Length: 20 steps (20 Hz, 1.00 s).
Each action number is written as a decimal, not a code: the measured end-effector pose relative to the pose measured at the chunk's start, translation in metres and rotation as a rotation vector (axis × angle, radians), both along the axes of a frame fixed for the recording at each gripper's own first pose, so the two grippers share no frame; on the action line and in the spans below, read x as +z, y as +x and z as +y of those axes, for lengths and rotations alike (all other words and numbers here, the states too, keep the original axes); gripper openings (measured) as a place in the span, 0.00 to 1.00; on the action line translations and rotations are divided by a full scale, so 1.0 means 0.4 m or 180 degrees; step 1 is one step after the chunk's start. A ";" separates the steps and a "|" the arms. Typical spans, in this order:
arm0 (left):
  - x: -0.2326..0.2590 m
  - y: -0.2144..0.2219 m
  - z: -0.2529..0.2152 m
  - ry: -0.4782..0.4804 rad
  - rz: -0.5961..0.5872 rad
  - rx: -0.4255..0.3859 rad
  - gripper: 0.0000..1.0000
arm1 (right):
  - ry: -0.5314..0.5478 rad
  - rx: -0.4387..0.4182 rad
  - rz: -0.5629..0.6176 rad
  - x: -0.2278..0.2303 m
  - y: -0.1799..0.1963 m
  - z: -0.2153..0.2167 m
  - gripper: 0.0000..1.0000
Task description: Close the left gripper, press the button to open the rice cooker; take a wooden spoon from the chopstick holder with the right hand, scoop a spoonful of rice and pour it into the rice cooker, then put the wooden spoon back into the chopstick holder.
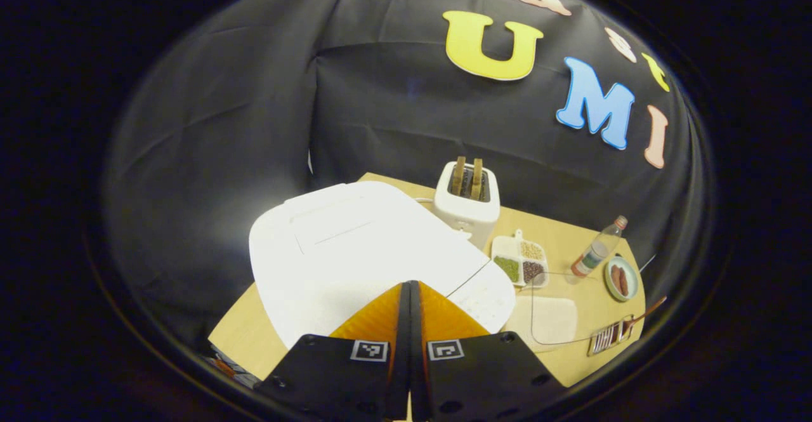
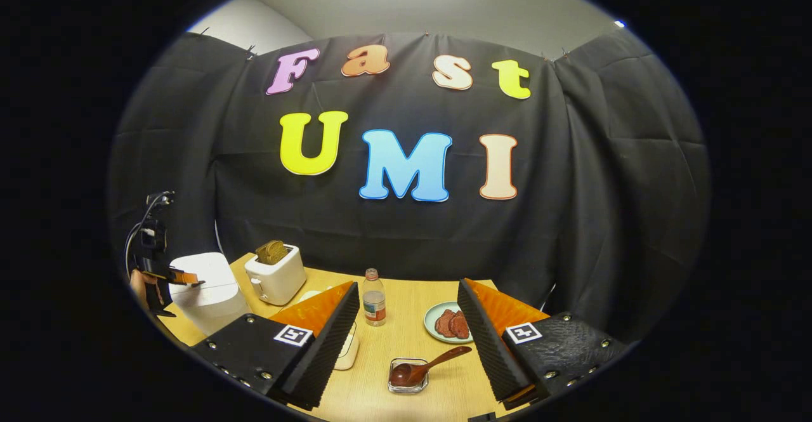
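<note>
Wooden worktop, black cloth behind. Left hand-held gripper pinched together, empty, over white rice cooker. Right hand-held gripper wide apart, empty, above wooden spoon in chopstick holder. Bottle label too small to read.

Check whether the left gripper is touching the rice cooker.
Cannot tell. In the left gripper view the shut left gripper overlaps the rice cooker lid, hiding any gap; the right gripper view shows them too small.
</note>
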<state>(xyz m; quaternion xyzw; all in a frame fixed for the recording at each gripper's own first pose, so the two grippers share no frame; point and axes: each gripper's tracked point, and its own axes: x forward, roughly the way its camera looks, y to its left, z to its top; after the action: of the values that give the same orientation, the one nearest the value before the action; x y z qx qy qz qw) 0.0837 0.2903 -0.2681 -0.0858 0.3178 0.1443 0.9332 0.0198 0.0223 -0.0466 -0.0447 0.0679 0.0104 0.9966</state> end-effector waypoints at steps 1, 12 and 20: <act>-0.017 -0.007 0.000 0.0021 0.0088 -0.0016 0.09 | -0.0009 0.0003 0.0003 0.000 0.002 0.004 0.95; -0.014 -0.005 0.000 -0.0194 0.0158 0.0043 0.10 | 0.0035 0.0251 -0.0012 0.003 0.029 0.073 0.95; 0.266 0.012 0.054 0.0219 -0.0745 0.0276 0.26 | 0.0053 0.0369 -0.0046 0.012 0.031 0.089 0.95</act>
<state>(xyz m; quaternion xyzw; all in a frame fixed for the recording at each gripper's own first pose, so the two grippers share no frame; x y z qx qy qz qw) 0.0884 0.3120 -0.1618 -0.0836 0.1976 0.1843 0.9592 0.0323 0.0579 -0.0417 -0.0403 0.0579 0.0684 0.9952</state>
